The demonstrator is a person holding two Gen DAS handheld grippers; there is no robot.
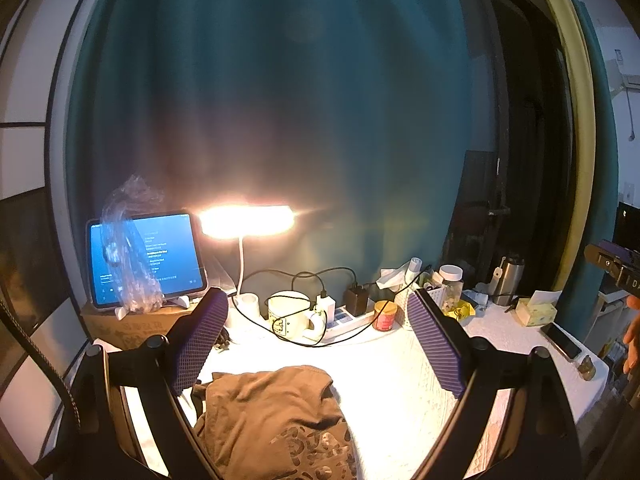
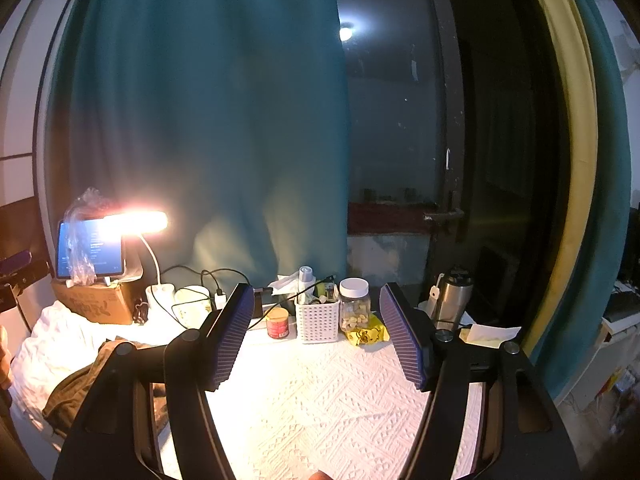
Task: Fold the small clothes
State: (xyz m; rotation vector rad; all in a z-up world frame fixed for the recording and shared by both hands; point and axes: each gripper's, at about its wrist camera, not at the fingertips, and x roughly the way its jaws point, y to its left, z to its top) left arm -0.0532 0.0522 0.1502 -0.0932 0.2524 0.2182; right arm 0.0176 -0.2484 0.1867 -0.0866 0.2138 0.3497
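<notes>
At the bottom centre of the left wrist frame, one crumpled brown garment with a leopard print (image 1: 276, 420) is seen on the white textured cloth (image 1: 392, 364). Both the left gripper (image 1: 316, 344) and right gripper (image 2: 318, 340) are held spread apart, empty.

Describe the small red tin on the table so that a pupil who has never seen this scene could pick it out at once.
Start at the lit desk lamp and follow the row of clutter rightwards to the white perforated basket. The red tin stands just left of it: short, round, tan-lidded, the only red item there.
</notes>
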